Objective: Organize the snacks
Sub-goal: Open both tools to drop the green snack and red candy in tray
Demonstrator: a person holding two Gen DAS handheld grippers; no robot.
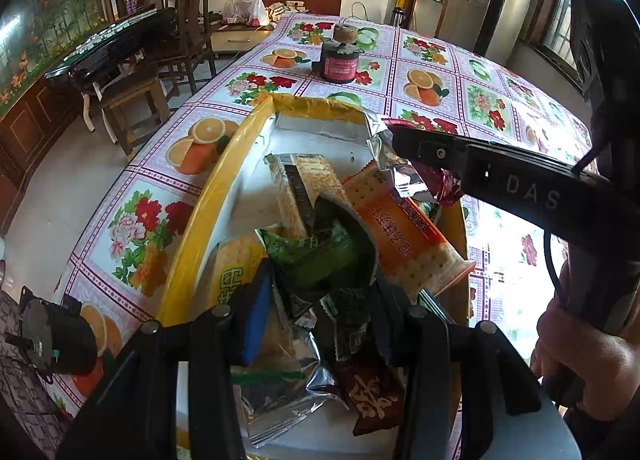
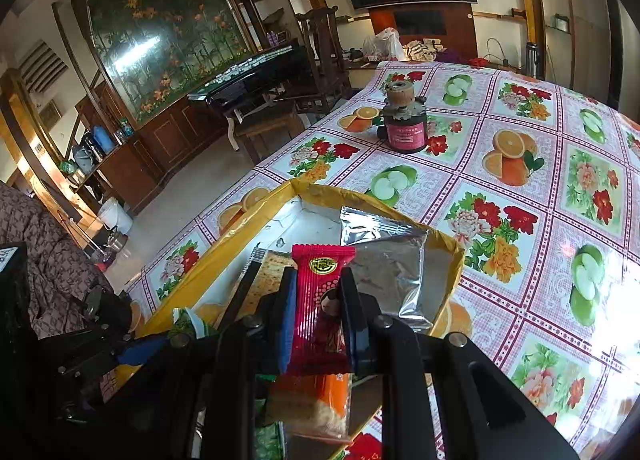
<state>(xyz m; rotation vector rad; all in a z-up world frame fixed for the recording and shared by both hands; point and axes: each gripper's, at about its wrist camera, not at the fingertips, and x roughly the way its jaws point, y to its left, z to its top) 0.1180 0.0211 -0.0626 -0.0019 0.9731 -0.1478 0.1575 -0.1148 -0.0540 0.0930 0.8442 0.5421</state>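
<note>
Left gripper (image 1: 316, 300), part-open, pinches a green packet (image 1: 320, 256) over the tray (image 1: 208, 203): soft, crinkly, light.

Right gripper (image 2: 316, 300) clamps a red packet (image 2: 320, 300) mid-body above the tray (image 2: 224, 244); slippery foil, crushable.

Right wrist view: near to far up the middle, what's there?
Right hand-held gripper shut on the red snack packet → silver foil packet → far rim of the yellow-edged box → green apple print on the tablecloth → small motor with a pink label.
</note>
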